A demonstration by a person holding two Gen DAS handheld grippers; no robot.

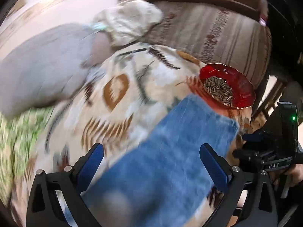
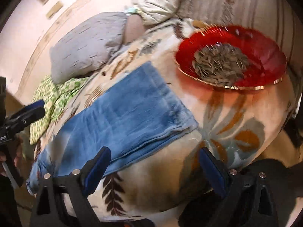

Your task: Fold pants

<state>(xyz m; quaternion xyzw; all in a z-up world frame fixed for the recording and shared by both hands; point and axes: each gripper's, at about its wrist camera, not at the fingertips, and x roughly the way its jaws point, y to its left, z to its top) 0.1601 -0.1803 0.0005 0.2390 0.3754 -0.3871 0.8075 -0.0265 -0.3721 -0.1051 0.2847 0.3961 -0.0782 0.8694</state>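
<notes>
Blue pants lie folded on the patterned blanket, red bowl far right; left gripper and right gripper both spread wide, empty.

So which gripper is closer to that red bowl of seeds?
Right. The right gripper faces the red bowl across bare blanket; the left gripper hovers over the blue pants, farther off.

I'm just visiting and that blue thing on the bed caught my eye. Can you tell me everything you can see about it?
They are blue pants of soft, faded, denim-like cloth, folded into a long flat rectangle with layered edges along one side. They lie spread on a patterned cream blanket with brown leaf shapes, near a red bowl of seeds but apart from it in the right wrist view. One end lies beside a green patterned cloth. Neither hand-held gripper grips them; both stand open above.
</notes>
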